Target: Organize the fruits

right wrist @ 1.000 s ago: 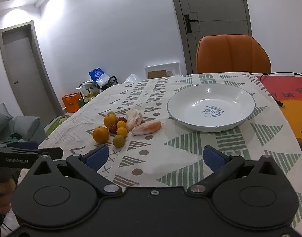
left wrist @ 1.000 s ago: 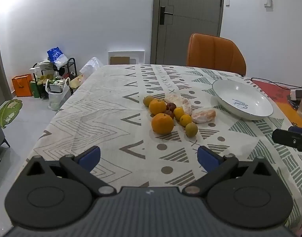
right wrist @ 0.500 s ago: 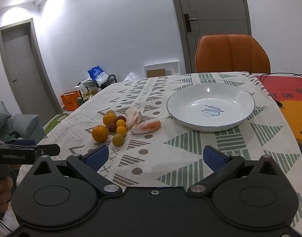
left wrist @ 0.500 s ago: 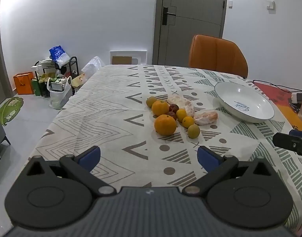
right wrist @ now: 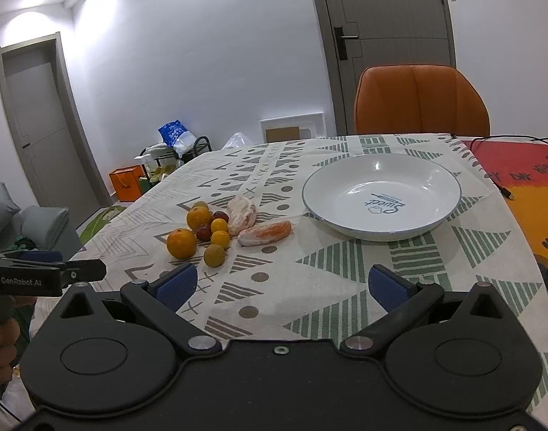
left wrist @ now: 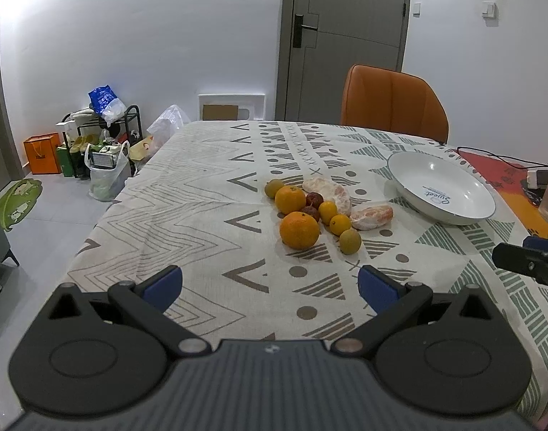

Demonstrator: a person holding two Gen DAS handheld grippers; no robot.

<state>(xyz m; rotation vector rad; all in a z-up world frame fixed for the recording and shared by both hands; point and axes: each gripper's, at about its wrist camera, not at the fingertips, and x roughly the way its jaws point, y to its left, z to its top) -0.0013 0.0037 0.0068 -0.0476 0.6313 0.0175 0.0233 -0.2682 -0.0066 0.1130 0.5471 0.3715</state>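
Both the left tool [left wrist: 270,282] and right tool [right wrist: 280,282] hover level and spread wide at lower frame, while the white round ceramic plate [right wrist: 345,212] at centre right sits bare.

Left claw [left wrist: 270,283] gapes above tablecloth [left wrist: 187,215]; fruits [left wrist: 318,212] beyond.

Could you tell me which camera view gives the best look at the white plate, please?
The right wrist view: the white plate sits near centre, whole, empty, its printed lettering visible. The left wrist view shows it smaller, off to the right.
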